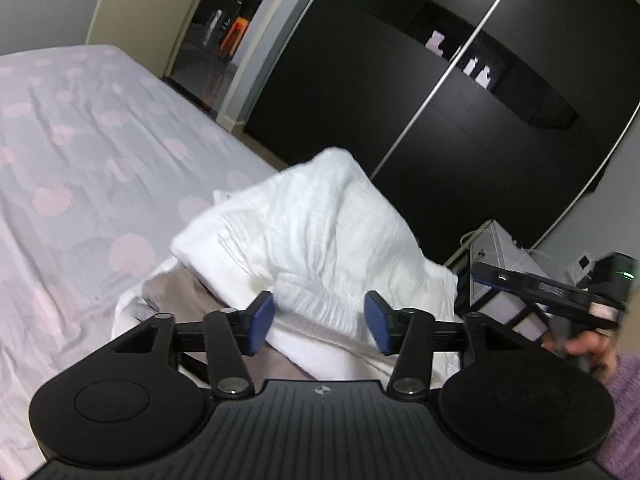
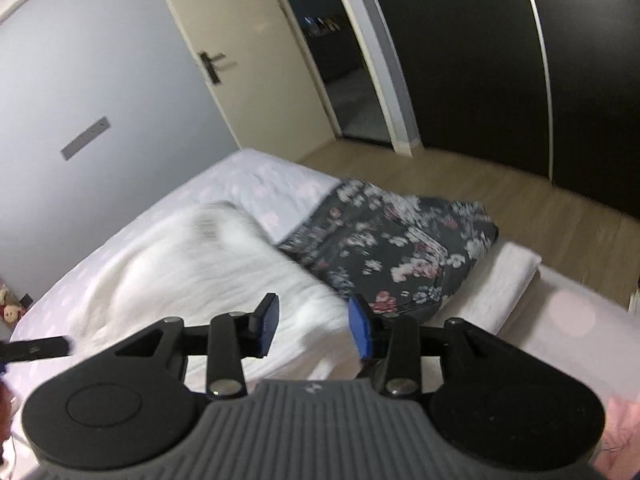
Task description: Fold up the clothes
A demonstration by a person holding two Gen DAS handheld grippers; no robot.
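Observation:
A crumpled white garment [image 1: 312, 232] is heaped on the bed, its gathered waistband lying between the blue pads [image 1: 262, 318] of my left gripper [image 1: 320, 320]. The jaws stand open and the pads do not press the cloth. A taupe garment [image 1: 176, 292] lies under the white one. In the right wrist view my right gripper [image 2: 314, 326] hovers open over the blurred white garment [image 2: 192, 264], nothing pinched between its pads. A folded dark floral garment [image 2: 400, 240] lies beyond it, on top of a folded white piece [image 2: 504, 280].
The bed has a lilac sheet with pink dots [image 1: 80, 160]. A black sliding wardrobe [image 1: 440, 120] stands past the bed's edge, with wooden floor [image 2: 500, 196] and a doorway [image 2: 344, 72]. A hand [image 1: 588, 348] and purple sleeve [image 1: 628, 396] show at right, beside a grey box [image 1: 500, 252].

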